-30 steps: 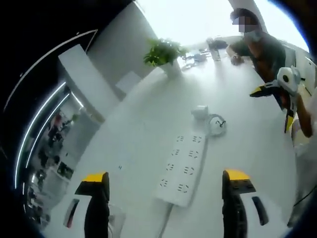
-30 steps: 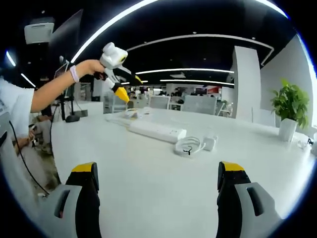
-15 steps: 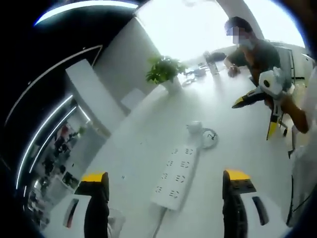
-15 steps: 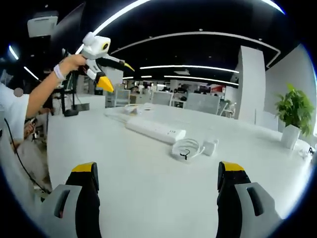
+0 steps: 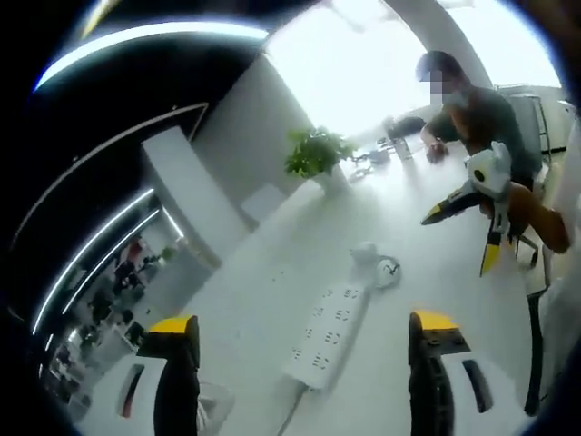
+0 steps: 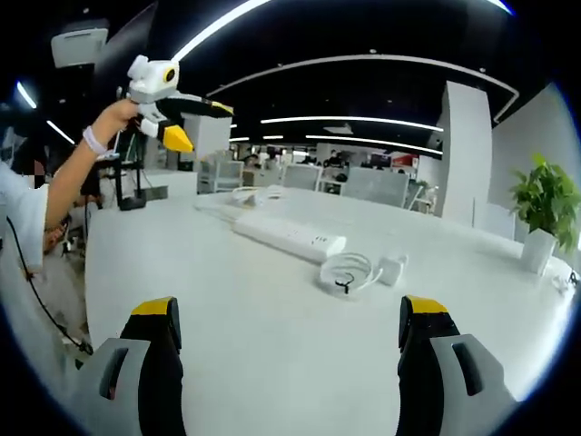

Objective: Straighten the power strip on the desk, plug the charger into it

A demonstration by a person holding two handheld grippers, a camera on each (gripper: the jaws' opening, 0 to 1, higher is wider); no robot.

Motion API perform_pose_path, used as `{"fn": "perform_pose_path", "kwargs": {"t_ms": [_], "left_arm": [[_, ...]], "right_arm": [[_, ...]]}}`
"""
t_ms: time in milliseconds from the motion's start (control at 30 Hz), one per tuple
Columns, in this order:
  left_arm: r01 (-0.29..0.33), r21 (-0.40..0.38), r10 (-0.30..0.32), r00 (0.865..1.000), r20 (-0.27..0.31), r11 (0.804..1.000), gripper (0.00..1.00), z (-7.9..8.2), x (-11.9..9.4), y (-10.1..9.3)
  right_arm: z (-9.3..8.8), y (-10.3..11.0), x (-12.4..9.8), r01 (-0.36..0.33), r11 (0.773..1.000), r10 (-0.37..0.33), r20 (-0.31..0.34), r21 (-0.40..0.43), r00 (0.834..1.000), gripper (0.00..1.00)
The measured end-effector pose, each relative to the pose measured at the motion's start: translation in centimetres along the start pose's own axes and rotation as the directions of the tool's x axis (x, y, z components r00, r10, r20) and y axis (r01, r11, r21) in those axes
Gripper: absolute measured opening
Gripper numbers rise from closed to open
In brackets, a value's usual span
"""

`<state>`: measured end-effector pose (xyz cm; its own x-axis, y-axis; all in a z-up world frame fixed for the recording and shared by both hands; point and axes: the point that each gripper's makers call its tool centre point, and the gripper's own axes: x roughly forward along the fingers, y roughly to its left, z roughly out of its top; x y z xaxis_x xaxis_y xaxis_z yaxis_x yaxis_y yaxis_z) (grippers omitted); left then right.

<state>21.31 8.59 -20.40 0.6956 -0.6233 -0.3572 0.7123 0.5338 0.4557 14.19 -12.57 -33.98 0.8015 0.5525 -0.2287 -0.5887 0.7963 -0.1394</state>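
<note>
White power strip [image 5: 329, 334] beside charger [image 5: 364, 253]

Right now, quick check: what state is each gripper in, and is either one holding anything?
Left gripper: open, fingers wide apart, holding nothing, above the white desk.
Right gripper: open, holding nothing.

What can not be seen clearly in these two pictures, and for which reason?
- Power strip cable end: cut off at the bottom edge of the left gripper view.
- Charger prongs: too small and too far in the right gripper view.
- Power strip socket shapes: too small in the right gripper view.
- Coiled cable connector: too small to tell.
</note>
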Motion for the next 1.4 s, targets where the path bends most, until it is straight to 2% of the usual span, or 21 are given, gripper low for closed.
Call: {"fn": "perform_pose_path", "kwargs": {"t_ms": [267,600,700,800,933,1033,1400], "left_arm": [[-0.066,-0.043,0.069,0.995,0.072,0.997,0.98,0.2,-1.9,-0.3],[-0.148,-0.129,0.166,0.976,0.141,0.981,0.99,-1.0,-3.6,-1.2],[-0.186,-0.142,0.205,0.970,0.134,0.972,0.99,-1.9,-4.0,-1.2],[-0.253,-0.171,0.277,0.952,0.131,0.952,0.99,-2.8,-4.8,-1.0],[-0.271,-0.211,0.303,0.942,0.141,0.939,0.99,-3.7,-5.2,-1.6],[-0.269,-0.240,0.307,0.941,0.138,0.933,0.99,-4.7,-5.2,-2.2],[-0.293,-0.358,0.346,0.934,0.092,0.886,0.99,-9.1,-5.7,-3.4]], "right_arm": [[0.1,0.1,0.1,-0.005,1.000,0.005,0.003,0.001,1.000,1.00],[-0.1,0.4,0.1,-0.008,1.000,0.008,0.002,0.003,1.000,1.00],[-0.1,0.4,0.1,-0.009,1.000,0.009,0.004,0.003,1.000,1.00],[0.0,0.4,0.1,-0.009,1.000,0.009,0.006,0.004,1.000,1.00],[-0.2,0.3,0.1,-0.010,1.000,0.010,0.002,0.003,1.000,1.00],[-0.2,0.3,0.2,-0.010,1.000,0.010,0.000,0.005,1.000,1.00],[-0.2,0.5,0.5,-0.014,1.000,0.014,0.002,0.009,1.000,1.00]]}}
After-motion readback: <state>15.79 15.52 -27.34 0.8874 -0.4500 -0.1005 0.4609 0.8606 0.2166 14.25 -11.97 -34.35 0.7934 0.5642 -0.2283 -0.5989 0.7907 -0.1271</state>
